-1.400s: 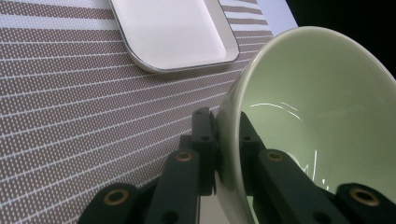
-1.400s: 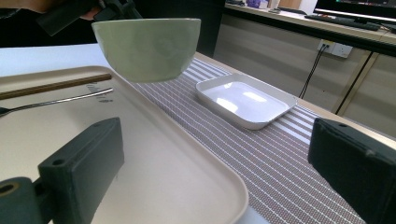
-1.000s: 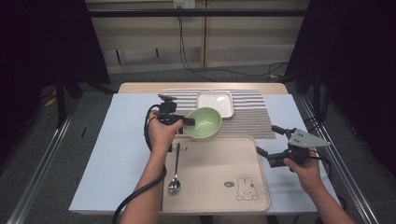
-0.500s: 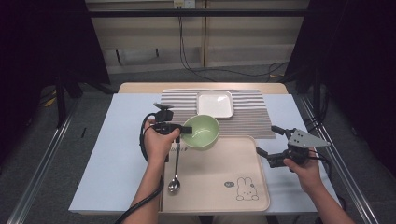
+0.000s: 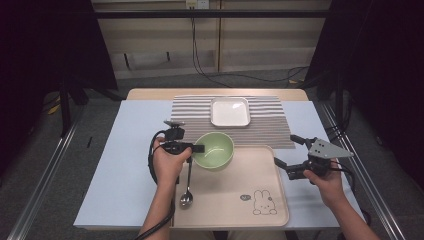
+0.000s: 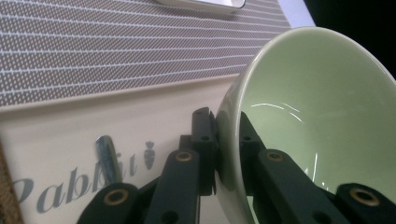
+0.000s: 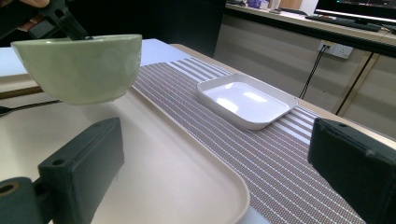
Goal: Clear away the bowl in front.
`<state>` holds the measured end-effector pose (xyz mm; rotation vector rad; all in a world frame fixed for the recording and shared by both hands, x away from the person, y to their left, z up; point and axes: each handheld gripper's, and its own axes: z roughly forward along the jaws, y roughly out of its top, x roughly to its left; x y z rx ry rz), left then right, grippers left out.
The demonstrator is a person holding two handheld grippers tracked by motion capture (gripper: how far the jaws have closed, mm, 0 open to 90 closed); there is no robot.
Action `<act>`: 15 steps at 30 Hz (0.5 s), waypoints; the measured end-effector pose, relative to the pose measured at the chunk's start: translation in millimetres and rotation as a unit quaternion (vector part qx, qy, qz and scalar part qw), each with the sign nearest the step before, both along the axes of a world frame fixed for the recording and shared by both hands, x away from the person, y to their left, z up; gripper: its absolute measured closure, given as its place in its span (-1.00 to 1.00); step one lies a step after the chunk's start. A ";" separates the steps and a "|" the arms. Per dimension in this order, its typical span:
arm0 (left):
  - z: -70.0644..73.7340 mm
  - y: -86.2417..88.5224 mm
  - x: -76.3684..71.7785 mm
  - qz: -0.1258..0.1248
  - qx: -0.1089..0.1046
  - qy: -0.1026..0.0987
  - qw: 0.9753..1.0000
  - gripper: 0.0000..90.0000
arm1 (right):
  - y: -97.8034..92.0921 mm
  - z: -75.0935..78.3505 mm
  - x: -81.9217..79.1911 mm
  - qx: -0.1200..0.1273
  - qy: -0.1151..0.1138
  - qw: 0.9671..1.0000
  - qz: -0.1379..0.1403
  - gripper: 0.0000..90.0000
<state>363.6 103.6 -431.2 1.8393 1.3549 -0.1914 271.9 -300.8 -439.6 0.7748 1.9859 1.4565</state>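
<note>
My left gripper [image 5: 196, 148] is shut on the near-left rim of a pale green bowl [image 5: 215, 150], one jaw inside and one outside, as the left gripper view shows at the gripper [image 6: 218, 144] and bowl [image 6: 317, 112]. The bowl hangs over the far left part of the beige tray [image 5: 250, 175]. In the right gripper view the bowl [image 7: 79, 67] looks slightly raised over the tray [image 7: 163, 163]. My right gripper [image 5: 286, 150] is open at the tray's right edge, holding nothing, with its jaws wide apart in its own view [image 7: 219, 163].
A metal spoon [image 5: 187, 187] lies on the tray's left side, just below the bowl. A white square dish [image 5: 229, 111] sits on the striped mat [image 5: 270, 127] behind the tray. The light blue table [image 5: 125, 165] extends to the left.
The left gripper has carried the green bowl from the striped mat toward the person, over the tray. The right gripper has stayed in place, open.
</note>
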 end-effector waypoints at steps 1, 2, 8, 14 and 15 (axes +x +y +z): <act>-1.3 0.2 -0.9 0.003 0.001 0.002 1.000 0.85 | -0.3 0.0 0.2 -0.003 -0.001 1.000 0.001 -0.93; -2.6 0.8 -1.8 0.002 0.002 0.002 1.000 0.85 | 0.1 0.0 0.0 0.000 0.000 1.000 0.000 -0.93; -5.2 3.1 -5.2 0.002 0.010 0.007 1.000 0.85 | -0.1 0.0 0.1 -0.002 0.000 1.000 0.002 -0.93; -5.2 4.8 -10.2 0.001 0.024 0.006 1.000 0.85 | 0.6 -0.3 0.1 0.000 0.002 1.000 0.002 -0.93; -5.0 4.8 -11.2 0.000 0.026 0.009 1.000 0.85 | 0.6 -0.3 -0.1 -0.003 0.001 1.000 0.002 -0.93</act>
